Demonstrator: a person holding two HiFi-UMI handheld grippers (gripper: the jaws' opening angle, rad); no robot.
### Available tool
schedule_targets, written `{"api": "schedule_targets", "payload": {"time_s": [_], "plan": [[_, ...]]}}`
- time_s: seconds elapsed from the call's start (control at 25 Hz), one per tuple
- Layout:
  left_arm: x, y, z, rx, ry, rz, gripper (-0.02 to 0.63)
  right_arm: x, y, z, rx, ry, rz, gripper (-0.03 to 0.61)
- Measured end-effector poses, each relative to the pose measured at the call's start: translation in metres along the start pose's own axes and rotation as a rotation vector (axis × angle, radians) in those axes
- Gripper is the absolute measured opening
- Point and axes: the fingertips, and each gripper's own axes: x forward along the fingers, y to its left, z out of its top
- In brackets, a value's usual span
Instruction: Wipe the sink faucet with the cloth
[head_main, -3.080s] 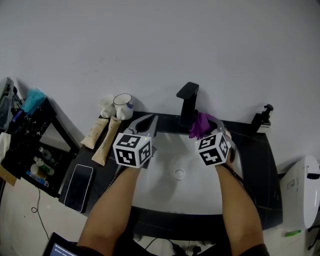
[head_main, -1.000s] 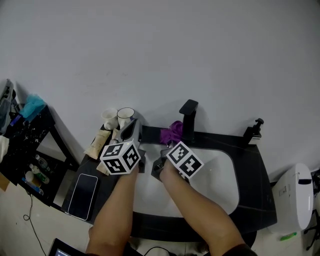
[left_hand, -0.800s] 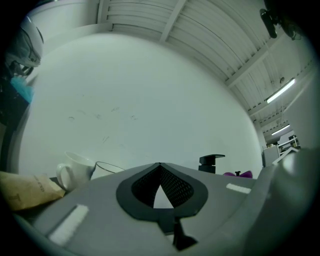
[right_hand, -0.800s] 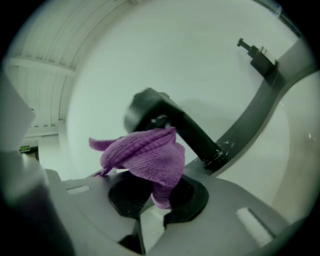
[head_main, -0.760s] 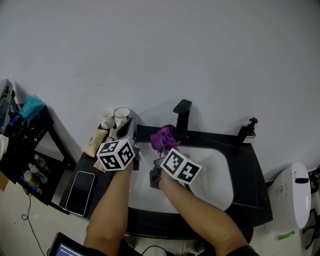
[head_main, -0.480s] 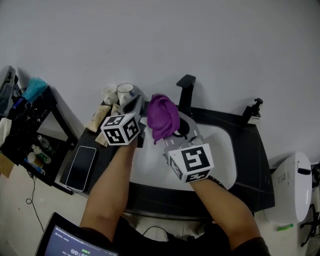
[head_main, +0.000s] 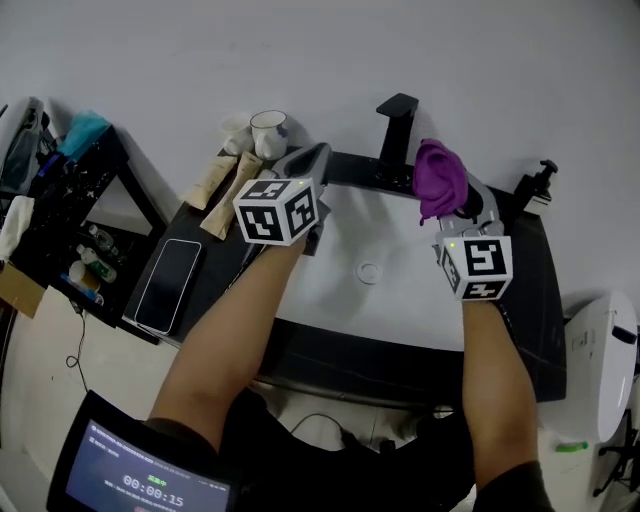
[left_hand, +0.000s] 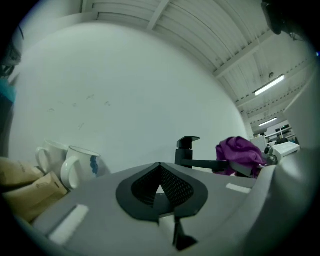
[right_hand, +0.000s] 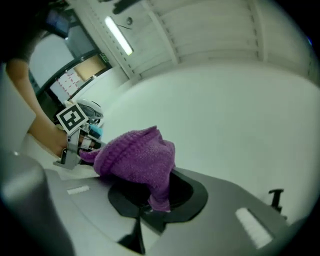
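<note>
Faucet (head_main: 397, 125) wiping looked not done yet. The right gripper (head_main: 452, 200) pinched the purple cloth (head_main: 438, 178) just right of it. The left gripper (head_main: 313, 158) jaws were pressed together, holding nothing.

Both arms reach forward, bare forearms, one gripper per hand. Left forearm (head_main: 235, 330) angles from near-left toward far-right; left gripper (head_main: 312, 158) points away from the body, its marker cube (head_main: 277, 209) on top. Its own view shows the left gripper (left_hand: 160, 167) with jaws together, nothing between them. Right forearm (head_main: 490, 370) runs almost straight out on the right side. Right gripper (head_main: 468, 205) points far, and its jaws are clamped on the purple cloth (right_hand: 135, 157), which bunches above the tips. The grippers are well apart.
</note>
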Motion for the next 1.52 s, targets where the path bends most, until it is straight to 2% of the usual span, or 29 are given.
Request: {"api": "schedule_targets", "payload": {"time_s": [0.2,0.44,0.76,1.04,1.52], "plan": [[0.003,0.004,-0.011,-0.055,0.037,-0.001,0.017,0.005,0.012,-0.028,0.098,0.094,0.086,0.058],[0.001,0.003,-0.013,-0.015,0.054,-0.002,0.017,0.008,0.008,-0.051,0.158,0.176,0.059,0.058],[0.000,-0.003,-0.015,0.059,0.074,-0.009,0.018,0.009,0.014,-0.055,0.151,0.195,0.066,0.060],[0.000,-0.003,-0.016,0.069,0.082,-0.010,0.017,0.009,0.009,-0.057,0.176,0.205,0.044,0.058],[-0.001,-0.002,-0.017,0.073,0.089,-0.005,0.017,0.009,0.015,-0.054,0.147,0.206,0.043,0.057]]}}
